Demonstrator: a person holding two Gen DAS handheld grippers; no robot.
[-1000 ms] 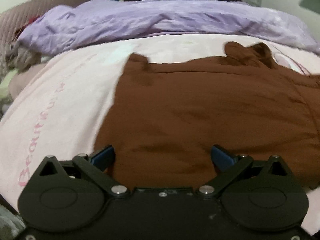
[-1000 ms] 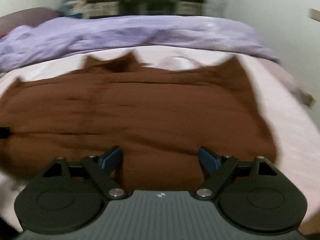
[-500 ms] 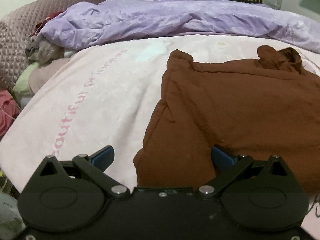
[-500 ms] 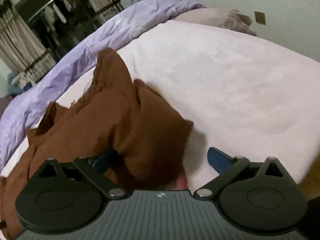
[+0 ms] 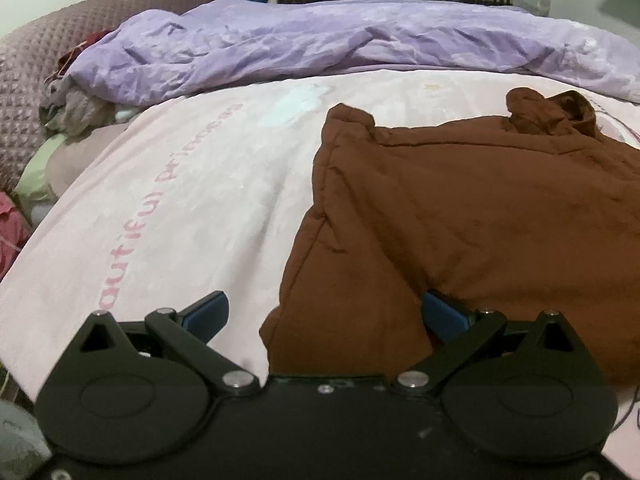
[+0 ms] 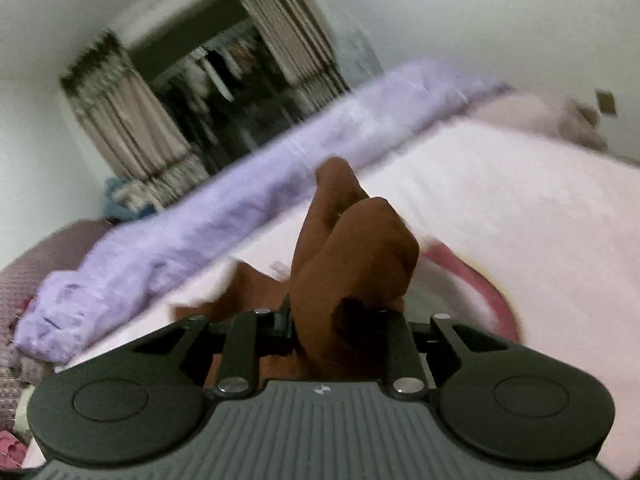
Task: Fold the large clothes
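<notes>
Brown garment (image 5: pixel 472 216): soft matte fabric with stitched seams, lying on pink bedsheet (image 5: pixel 192 184); long axis across the bed
Left gripper (image 5: pixel 324 314): jaws wide apart, near corner between, ungripped
Right gripper (image 6: pixel 340 320): clamped on a raised bunched fold (image 6: pixel 352 248); view blurred
Purple duvet (image 5: pixel 320 44): crinkled, beyond

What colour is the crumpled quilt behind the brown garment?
Light purple quilt; the left wrist view shows it best, beyond the brown garment.

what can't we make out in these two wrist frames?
- Right wrist: right gripper fingertips, buried in the bunched brown garment.
- Right wrist: bed and closet, motion-blurred.
- Left wrist: garment's right side, cut off by the frame edge.
- Left wrist: garment's near hem, behind the left gripper body.
</notes>
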